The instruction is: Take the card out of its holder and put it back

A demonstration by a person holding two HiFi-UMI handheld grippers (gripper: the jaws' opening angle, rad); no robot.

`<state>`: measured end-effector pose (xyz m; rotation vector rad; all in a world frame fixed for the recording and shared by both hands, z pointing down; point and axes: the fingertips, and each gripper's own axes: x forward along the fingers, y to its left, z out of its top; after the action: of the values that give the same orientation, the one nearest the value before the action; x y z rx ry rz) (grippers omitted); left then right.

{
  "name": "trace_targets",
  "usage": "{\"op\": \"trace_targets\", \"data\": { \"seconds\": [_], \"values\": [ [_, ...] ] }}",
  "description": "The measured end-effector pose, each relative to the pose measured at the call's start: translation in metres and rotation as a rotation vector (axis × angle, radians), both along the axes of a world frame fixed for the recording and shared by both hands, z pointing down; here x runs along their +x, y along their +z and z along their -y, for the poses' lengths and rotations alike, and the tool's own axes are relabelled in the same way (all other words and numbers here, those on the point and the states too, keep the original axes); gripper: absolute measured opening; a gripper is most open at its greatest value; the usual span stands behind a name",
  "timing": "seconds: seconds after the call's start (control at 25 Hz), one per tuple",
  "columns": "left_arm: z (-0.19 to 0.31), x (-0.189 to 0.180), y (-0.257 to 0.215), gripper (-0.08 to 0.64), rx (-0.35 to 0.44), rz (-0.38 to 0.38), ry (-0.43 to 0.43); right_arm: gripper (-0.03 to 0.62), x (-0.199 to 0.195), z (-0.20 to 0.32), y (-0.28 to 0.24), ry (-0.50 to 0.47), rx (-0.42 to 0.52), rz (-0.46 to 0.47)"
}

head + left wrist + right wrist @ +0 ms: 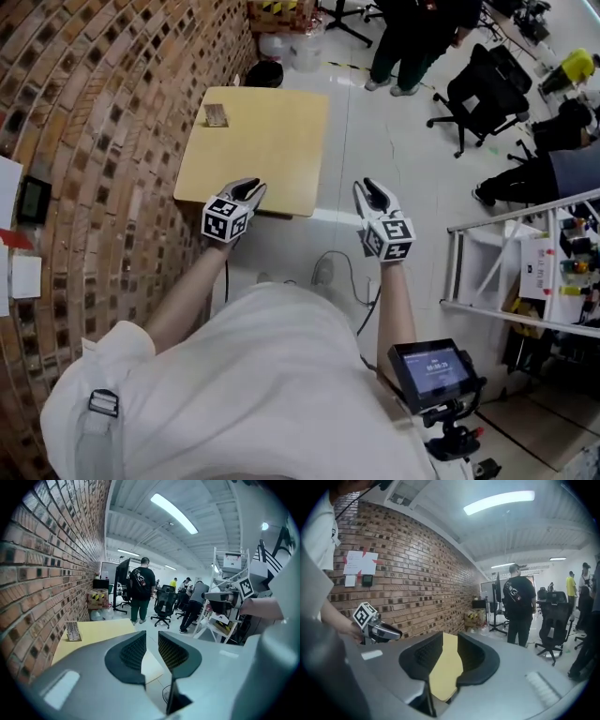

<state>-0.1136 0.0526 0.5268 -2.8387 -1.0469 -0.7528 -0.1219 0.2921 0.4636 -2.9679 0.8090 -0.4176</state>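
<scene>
In the head view your card holder (217, 115) stands at the surface's (281, 150) far left corner, ahead of the nearer left hand-held gripper (251, 190), whose own view shows it ahead-left of parted, empty jaws, while the right hand-held gripper (450, 641) likewise gapes empty in its view.

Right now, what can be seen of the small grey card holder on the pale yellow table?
The small grey card holder stands on the pale yellow square tabletop, near its far left corner, close to the brick wall. It looks like a slim upright panel on a short base, its print too small to read. Only the tabletop touches it.
</scene>
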Motion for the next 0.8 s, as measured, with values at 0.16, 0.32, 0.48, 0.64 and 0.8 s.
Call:
{"op": "trace_targets", "data": {
  "seconds": [0.16, 0.32, 0.48, 0.64, 0.8],
  "values": [
    [0.016, -0.018, 0.01, 0.098, 0.014, 0.021, 0.031, 0.094, -0.023, 0.018, 0.007, 0.026, 0.023, 0.014],
    [0.029, -0.027, 0.02, 0.098, 0.024, 0.029, 0.043, 0.094, -0.038, 0.029, 0.018, 0.042, 0.029, 0.026],
    [0.042, -0.04, 0.026, 0.098, 0.023, 0.041, 0.04, 0.089, -0.053, 0.043, 0.032, 0.038, 0.005, 0.052],
    [0.058, -0.052, 0.032, 0.098, 0.02, 0.053, 0.032, 0.0, -0.064, 0.059, 0.038, 0.027, -0.053, 0.065],
    [0.071, -0.057, 0.035, 0.098, 0.017, 0.056, 0.018, 0.0, -0.066, 0.07, 0.031, 0.018, -0.077, 0.046]
  ]
}}
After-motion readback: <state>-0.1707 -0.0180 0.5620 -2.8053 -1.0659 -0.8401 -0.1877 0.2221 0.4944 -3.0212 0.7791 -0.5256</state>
